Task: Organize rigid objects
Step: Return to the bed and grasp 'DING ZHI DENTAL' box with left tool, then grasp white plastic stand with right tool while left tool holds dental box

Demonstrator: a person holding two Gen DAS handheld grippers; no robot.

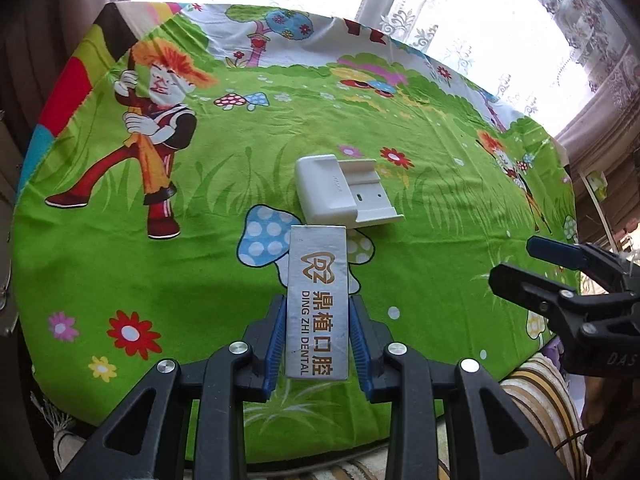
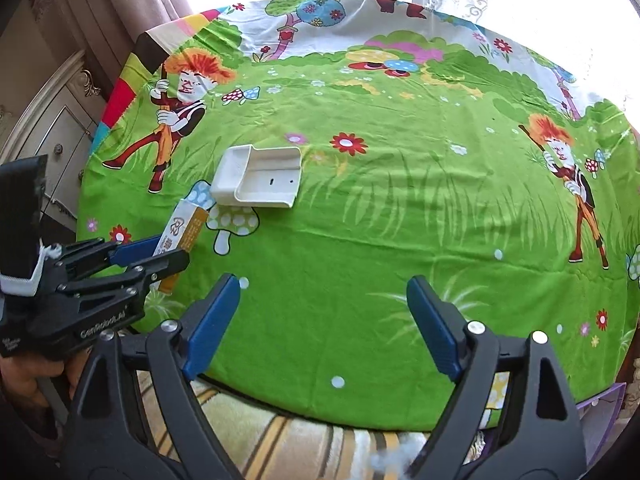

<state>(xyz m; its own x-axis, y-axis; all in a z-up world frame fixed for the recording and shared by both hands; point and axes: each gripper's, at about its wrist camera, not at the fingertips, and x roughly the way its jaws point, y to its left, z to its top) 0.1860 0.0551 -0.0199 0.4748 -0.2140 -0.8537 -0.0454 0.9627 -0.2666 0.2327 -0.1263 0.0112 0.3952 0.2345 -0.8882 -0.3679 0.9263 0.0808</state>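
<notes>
Where the long silver-grey rectangular box (image 1: 317, 300) faces the left wrist camera, its top reads "DZ" in an orange tooth-shaped logo, then "DING ZHI DENTAL" beside four large orange Chinese characters. Left gripper (image 1: 318, 312), black with blue pads (image 1: 276, 344): pinching this box by its long sides, near end between the fingers, far end pointing at the white plastic cradle-shaped holder (image 1: 344, 190). Box's far end close to the holder's near edge; contact cannot be told. Faint lettering on the holder, too small to read. From the right wrist view the box (image 2: 182, 234) shows an orange-yellow side with small print, illegible, and sits slanted in the left gripper (image 2: 170, 254), whose body carries white lettering, only partly legible. Right gripper (image 2: 323, 292): fingers spread wide, nothing between them, low over the green cartoon-print tablecloth (image 2: 380, 220), well right of box and holder (image 2: 260, 178). In the left view the right gripper (image 1: 510, 260) sits at the right edge, with "DAS" partly readable on its body.
</notes>
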